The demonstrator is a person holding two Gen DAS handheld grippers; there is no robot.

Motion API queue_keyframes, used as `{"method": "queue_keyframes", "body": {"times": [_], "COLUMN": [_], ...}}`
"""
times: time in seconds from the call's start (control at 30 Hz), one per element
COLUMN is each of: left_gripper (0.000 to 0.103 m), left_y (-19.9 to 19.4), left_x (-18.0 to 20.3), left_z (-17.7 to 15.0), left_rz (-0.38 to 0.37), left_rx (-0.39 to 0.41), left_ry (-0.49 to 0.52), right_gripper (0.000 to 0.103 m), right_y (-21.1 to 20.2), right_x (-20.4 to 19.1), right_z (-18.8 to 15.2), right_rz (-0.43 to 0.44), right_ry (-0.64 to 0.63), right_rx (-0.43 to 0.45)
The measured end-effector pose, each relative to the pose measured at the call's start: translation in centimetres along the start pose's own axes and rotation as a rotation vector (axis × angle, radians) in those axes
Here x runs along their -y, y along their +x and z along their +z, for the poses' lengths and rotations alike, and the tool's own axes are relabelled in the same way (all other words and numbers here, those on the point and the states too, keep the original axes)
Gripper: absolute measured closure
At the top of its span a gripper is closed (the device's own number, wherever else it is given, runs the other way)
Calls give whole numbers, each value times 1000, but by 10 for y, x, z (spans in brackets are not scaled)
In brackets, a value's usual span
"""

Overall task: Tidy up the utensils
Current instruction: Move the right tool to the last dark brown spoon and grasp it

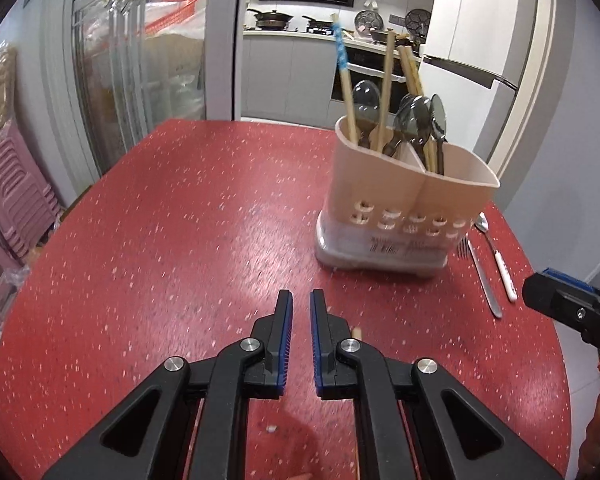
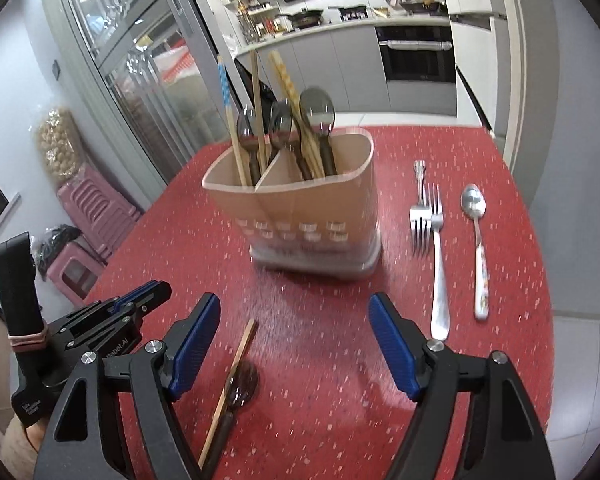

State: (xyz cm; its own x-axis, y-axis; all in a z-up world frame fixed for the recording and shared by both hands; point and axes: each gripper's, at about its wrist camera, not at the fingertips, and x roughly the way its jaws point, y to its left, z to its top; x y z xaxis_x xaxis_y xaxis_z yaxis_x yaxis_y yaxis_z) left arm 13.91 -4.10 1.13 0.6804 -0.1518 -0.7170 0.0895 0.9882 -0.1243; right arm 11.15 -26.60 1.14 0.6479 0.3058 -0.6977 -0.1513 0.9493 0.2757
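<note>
**Utensil sorting: holder part filled, five pieces loose on the table**

Item 1, beige utensil holder point(image 2: 296, 204): standing on the red speckled table point(image 1: 160, 220), already carrying several dark spoons point(image 2: 317, 110) and chopsticks point(image 2: 228, 120) across its compartments. The near compartment is showing nothing inside.

Item 2, pieces lying loose: two steel forks point(image 2: 436, 240) and a white-handled spoon point(image 2: 476, 240) lying just right of the holder; one chopstick point(image 2: 230, 388) and one dark spoon point(image 2: 240, 388) lying crossed near the right gripper point(image 2: 294, 344). By this count the job is sitting somewhat past half.

Item 3, tools: the right gripper is hanging spread wide, holding nothing. The left gripper point(image 1: 301, 312) is hovering nearly pressed together, nothing pinched.

Item 4, writing: a barcode sticker on the holder's base, unreadable; partial "…obot.AI" lettering on the left gripper's body.
</note>
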Motion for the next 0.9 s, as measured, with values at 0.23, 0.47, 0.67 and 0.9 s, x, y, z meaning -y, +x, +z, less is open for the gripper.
{"method": "queue_keyframes", "body": {"times": [0.23,0.47,0.67,0.9], "left_gripper": [0,0,0,0], "left_y": [-6,1,7,7], "left_x": [-23,-48,-66,-78], "left_z": [-24,-52,-65,-70], "left_rz": [81,124,119,125], "left_rx": [12,-61,-104,-105], "left_ry": [6,7,-10,-36], "right_gripper": [4,4,26,47], "right_y": [17,42,57,71], "right_x": [-15,-34,-40,-56], "right_z": [-34,-71,-86,-90], "right_rz": [18,-42,-88,-128], "right_ry": [19,-2,17,-9], "right_rx": [-140,-277,-348,-368]}}
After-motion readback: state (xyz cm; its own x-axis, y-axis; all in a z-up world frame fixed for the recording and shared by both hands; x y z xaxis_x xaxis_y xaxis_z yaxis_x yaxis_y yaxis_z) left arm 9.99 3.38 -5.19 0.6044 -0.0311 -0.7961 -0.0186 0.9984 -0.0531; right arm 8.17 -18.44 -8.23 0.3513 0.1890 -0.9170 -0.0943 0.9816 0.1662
